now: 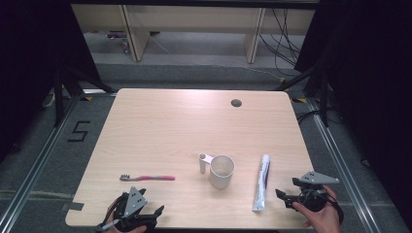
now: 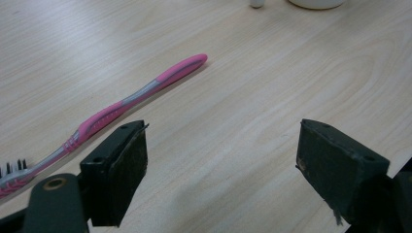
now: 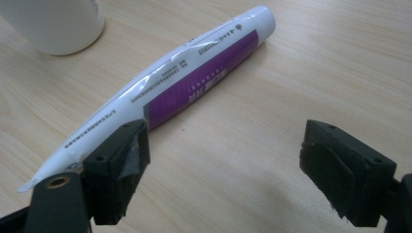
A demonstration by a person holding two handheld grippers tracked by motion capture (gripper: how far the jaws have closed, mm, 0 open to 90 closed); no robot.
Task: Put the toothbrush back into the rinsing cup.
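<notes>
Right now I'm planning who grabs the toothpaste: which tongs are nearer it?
Right. The right tongs sit just beside the toothpaste tube; the left tongs are far across, near the toothbrush.

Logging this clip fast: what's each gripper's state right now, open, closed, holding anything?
Left gripper: open, holding nothing, beside the pink toothbrush.
Right gripper: open, holding nothing, beside the toothpaste tube.
</notes>
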